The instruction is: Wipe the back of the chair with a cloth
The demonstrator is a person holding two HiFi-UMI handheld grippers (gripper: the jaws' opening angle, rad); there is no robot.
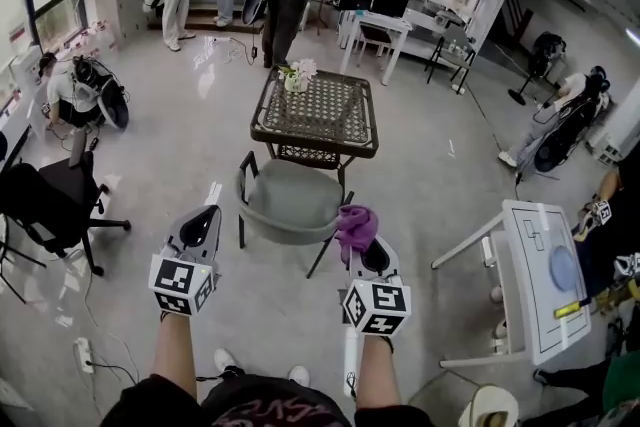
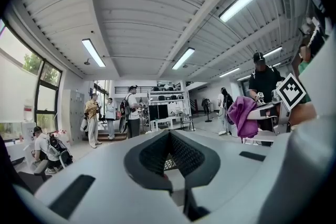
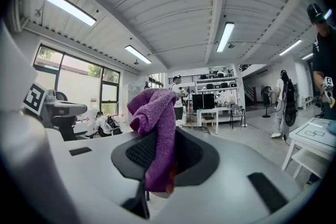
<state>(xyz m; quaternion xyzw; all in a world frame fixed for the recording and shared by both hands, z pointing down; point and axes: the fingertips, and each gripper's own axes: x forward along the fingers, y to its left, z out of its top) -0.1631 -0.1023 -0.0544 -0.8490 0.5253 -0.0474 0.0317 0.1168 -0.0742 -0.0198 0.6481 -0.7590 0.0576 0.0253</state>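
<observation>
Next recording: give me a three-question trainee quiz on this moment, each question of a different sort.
1. True or false: the left gripper holds the purple cloth.
2. The grey chair is: A) upright, in front of the wicker table; B) lying on its side; C) stacked on the table.
3. Fill in: on the wicker table stands a bunch of ____.

Key: 1 false, the right gripper is shut on it; 2 A; 3 flowers.
</observation>
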